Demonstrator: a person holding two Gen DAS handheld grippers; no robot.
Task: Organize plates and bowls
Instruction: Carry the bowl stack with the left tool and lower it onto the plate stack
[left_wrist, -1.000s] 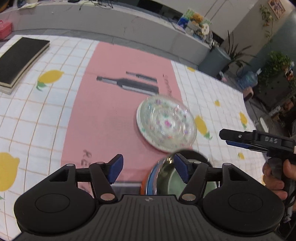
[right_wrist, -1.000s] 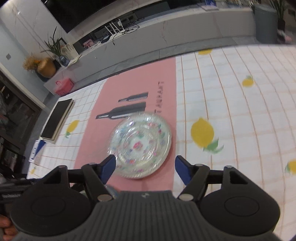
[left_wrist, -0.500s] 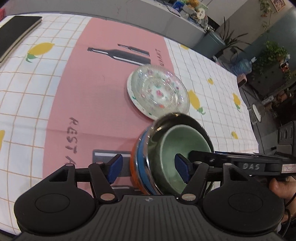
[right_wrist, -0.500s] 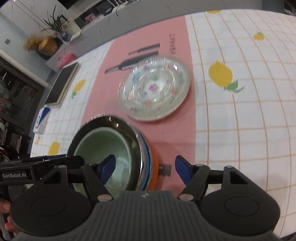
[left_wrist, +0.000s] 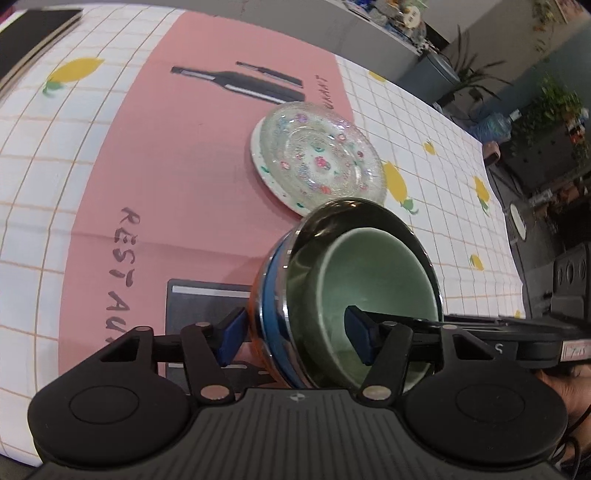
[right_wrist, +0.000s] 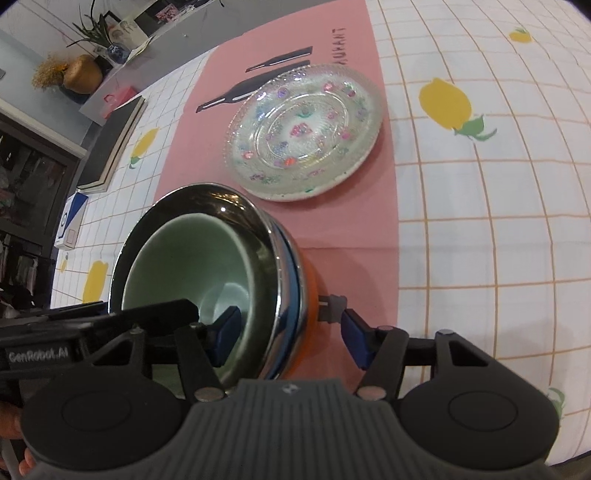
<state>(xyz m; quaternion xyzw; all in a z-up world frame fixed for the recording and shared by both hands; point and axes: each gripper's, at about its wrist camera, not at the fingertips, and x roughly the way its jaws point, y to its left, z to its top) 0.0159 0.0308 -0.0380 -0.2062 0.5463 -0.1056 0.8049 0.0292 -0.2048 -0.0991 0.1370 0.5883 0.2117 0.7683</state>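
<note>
A stack of nested bowls stands on the pink mat: orange outermost, then blue, then steel, with a pale green bowl inside. My left gripper straddles the stack's left wall, one finger outside the orange bowl and one inside the green bowl. Its jaws are closing. My right gripper straddles the opposite wall the same way, also closing, and a gap still shows at its outer finger. Beyond the stack lies a clear glass plate on a flowered plate.
A lemon-print checked tablecloth covers the table under the pink mat. A black pad lies at the far left corner. A blue and white box sits past the left edge. A person's hand holds the right gripper.
Both grippers have come down over the bowl stack, which now fills the near view. Each has narrowed its jaws around a side wall of the stack.
</note>
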